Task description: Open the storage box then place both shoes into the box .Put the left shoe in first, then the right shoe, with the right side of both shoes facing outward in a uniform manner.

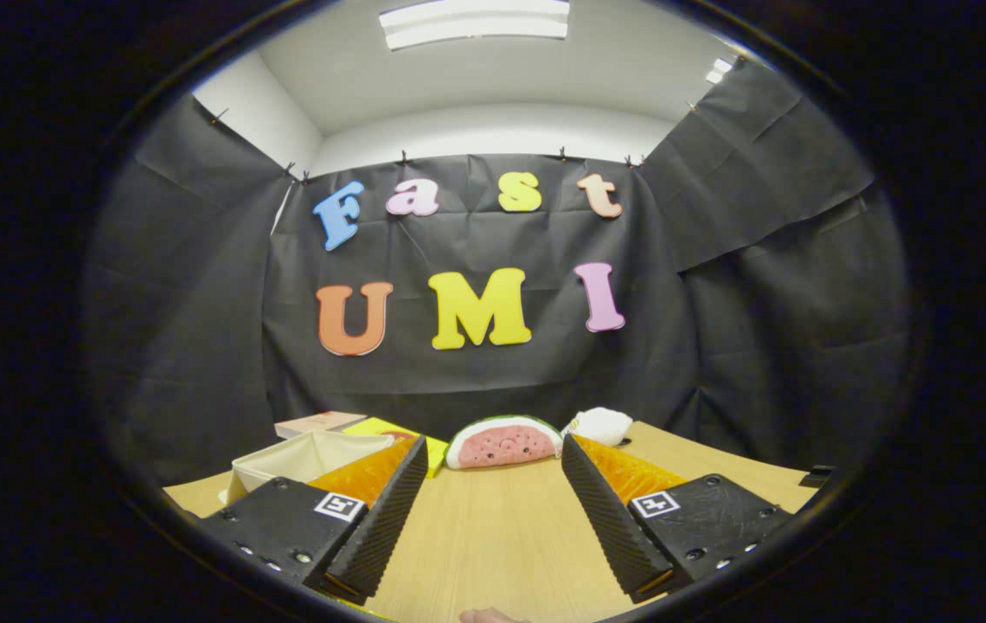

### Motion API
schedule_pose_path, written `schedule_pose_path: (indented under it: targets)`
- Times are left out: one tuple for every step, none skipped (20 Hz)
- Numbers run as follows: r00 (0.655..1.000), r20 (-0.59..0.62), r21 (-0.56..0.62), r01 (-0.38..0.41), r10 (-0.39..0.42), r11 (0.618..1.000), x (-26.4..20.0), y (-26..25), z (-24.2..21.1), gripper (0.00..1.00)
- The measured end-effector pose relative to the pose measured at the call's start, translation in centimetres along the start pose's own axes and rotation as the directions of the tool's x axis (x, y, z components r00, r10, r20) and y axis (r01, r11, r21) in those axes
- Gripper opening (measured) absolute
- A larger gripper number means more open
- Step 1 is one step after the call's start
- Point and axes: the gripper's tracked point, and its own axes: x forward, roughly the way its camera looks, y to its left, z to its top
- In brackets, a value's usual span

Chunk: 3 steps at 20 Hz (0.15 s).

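My claw [493, 510] hangs spread wide over the pale wooden table [493, 536], gripping nothing. The cream fabric storage box [303, 459] stands open-topped beyond my left finger. I cannot tell where the shoes lie.

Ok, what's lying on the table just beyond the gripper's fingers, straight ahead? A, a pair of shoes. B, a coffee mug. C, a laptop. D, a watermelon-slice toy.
D: a watermelon-slice toy lies on the table beyond the open gripper, whose fingers hold nothing.
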Motion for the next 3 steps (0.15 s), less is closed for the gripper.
schedule_pose_path:
  targets:
    - [1.0, 0.006, -0.001, 0.0, 0.0, 1.0, -0.08, -0.08, 0.04, 0.96]
    - [1.0, 0.005, -0.005, -0.006, 0.006, 1.0, -0.29, 0.03, -0.15, 0.96]
    - [1.0, -0.001, 0.001, -0.026, 0.026, 1.0, -0.49, 0.42, -0.24, 0.96]
